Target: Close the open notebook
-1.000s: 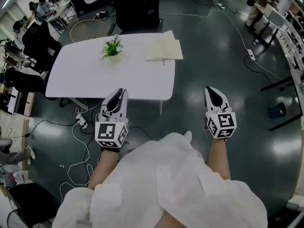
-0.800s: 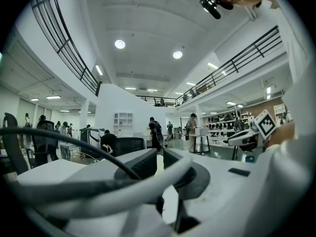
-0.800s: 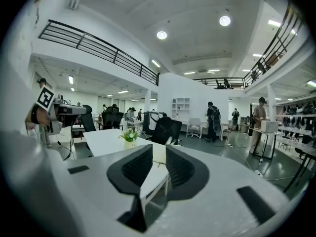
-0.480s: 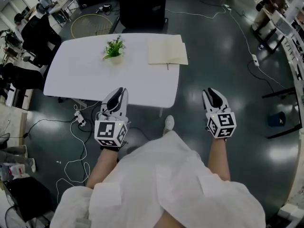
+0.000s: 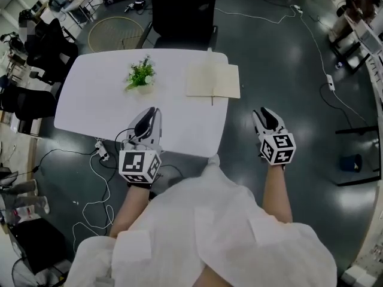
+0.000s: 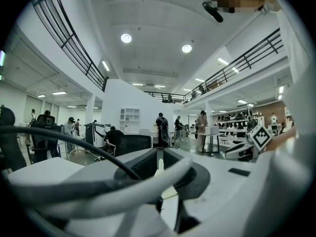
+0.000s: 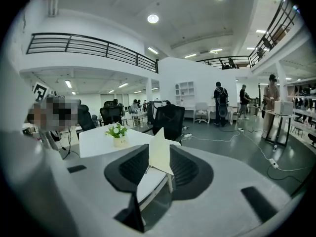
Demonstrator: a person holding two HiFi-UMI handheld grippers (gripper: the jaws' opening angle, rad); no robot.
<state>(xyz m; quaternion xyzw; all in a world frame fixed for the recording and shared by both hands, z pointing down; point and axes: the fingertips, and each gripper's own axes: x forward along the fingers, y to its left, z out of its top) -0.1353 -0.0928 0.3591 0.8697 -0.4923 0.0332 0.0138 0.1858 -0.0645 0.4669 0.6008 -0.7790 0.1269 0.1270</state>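
Observation:
The open notebook (image 5: 212, 81), with cream pages, lies flat on the white table (image 5: 96, 100) near its right end. In the right gripper view the notebook (image 7: 161, 158) shows pale between the jaws, some way ahead. My right gripper (image 5: 266, 115) hangs over the floor just off the table's near right corner. Its jaws have just been opening, and nothing is between them. My left gripper (image 5: 152, 113) reaches over the table's near edge, its jaws (image 6: 159, 154) a narrow slit apart and empty.
A small potted plant (image 5: 141, 73) stands on the table left of the notebook. A black chair (image 5: 182, 14) sits behind the table. Cables and a power strip (image 5: 102, 154) lie on the floor under the left side. People work at desks at the far left.
Both grippers have moved forward toward the table, which now lies closer. The right gripper's jaws have gone from shut to open. The left gripper's jaws look unchanged.

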